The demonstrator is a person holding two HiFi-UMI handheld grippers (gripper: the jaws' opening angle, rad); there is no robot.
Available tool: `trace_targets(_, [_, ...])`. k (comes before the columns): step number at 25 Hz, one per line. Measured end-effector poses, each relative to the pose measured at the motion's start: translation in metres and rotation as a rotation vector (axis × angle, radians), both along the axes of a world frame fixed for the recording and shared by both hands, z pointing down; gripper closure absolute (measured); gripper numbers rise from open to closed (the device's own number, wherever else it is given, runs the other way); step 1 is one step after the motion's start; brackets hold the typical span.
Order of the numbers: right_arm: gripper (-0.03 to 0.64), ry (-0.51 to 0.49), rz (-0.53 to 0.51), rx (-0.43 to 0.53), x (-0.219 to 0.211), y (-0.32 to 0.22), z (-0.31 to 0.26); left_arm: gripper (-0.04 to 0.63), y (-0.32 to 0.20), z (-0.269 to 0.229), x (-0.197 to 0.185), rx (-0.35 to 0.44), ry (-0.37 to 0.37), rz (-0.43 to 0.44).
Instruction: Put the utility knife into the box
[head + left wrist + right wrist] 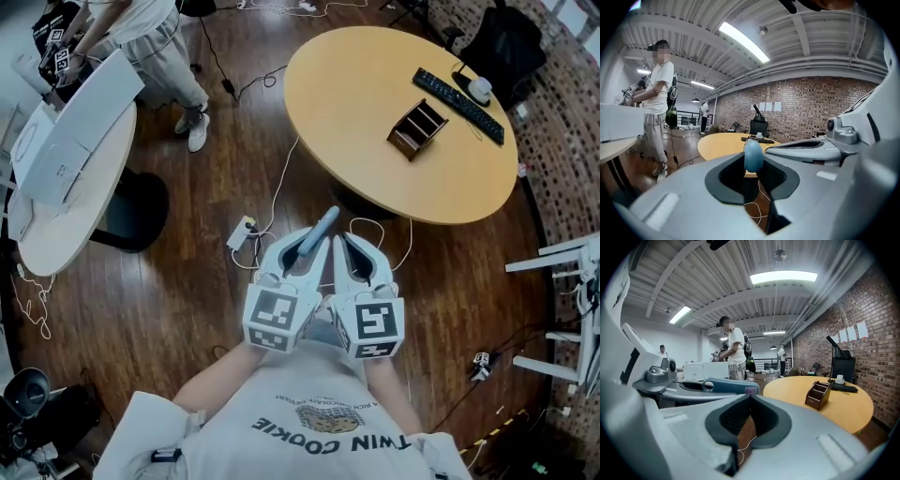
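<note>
My left gripper (302, 253) is shut on a blue utility knife (319, 232), which sticks forward out of the jaws over the wooden floor. In the left gripper view the knife's rounded blue end (753, 156) stands up between the closed jaws of the left gripper (754, 182). My right gripper (354, 255) hangs right beside it, shut with nothing in it (749, 404); the knife (729, 386) shows at its left. The box, a brown wooden organiser with compartments (417, 128) (820, 395), sits on the round yellow table (375, 159) ahead, well apart from both grippers.
A black keyboard (459, 105) and a white object (480, 89) lie behind the box. A power strip (242, 232) with cables is on the floor by my grippers. Another person (150, 42) stands at a white table (66, 197) far left. A white rack (572, 309) stands right.
</note>
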State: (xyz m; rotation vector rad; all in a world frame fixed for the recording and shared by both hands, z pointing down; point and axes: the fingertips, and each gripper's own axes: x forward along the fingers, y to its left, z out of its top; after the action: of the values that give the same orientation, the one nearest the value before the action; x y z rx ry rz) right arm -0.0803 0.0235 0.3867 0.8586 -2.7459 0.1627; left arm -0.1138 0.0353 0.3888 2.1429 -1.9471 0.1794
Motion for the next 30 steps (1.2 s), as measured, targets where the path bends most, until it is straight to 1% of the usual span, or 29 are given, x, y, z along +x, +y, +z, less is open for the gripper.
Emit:
trace_targets(8, [0.615, -0.017, 0.009, -0.015, 0.035, -0.062, 0.004, 0.522, -0.062, 0.003, 0.036, -0.011, -0.012, 0.013])
trace_targets(14, [0.615, -0.03, 0.008, -0.023, 0.051, -0.09, 0.006, 0.522, -0.092, 0.002, 0.051, -0.013, -0.027, 0.009])
trace_targets(21, [0.615, -0.037, 0.026, -0.021, 0.064, -0.11, 0.005, 0.522, -0.112, 0.001, 0.063, -0.012, -0.031, 0.023])
trace_targets(30, [0.615, -0.023, 0.045, -0.016, 0.064, -0.137, 0.009, 0.522, -0.141, 0.005, 0.061, -0.014, -0.03, 0.045])
